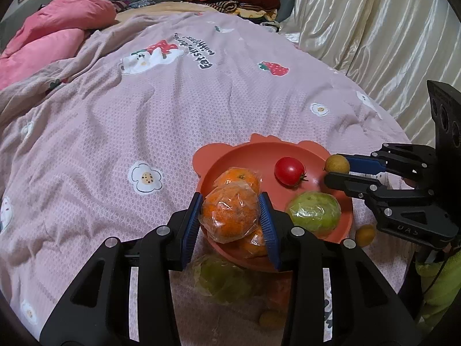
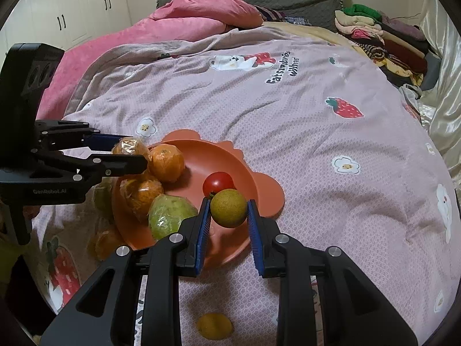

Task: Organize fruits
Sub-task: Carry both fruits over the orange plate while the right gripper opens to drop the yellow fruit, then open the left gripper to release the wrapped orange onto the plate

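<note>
An orange plate (image 1: 259, 155) (image 2: 201, 152) lies on the bed. It holds wrapped oranges (image 2: 167, 161), a red tomato (image 1: 289, 170) (image 2: 218, 184) and a wrapped green fruit (image 1: 314, 209) (image 2: 170, 214). My left gripper (image 1: 232, 214) (image 2: 129, 151) is shut on a wrapped orange (image 1: 229, 214) (image 2: 131, 147) over the plate's near edge. My right gripper (image 2: 228, 209) (image 1: 335, 168) is shut on a small yellow-brown fruit (image 2: 228, 207) (image 1: 337, 163) above the plate's rim, near the tomato.
Loose on the pink quilt (image 1: 144, 115) lie a wrapped green fruit (image 1: 222, 279), small yellow fruits (image 1: 365, 235) (image 2: 214, 325) and a wrapped orange (image 2: 105, 243). Folded clothes (image 2: 380, 40) are stacked at the bed's far side, beside a cream curtain (image 1: 374, 28).
</note>
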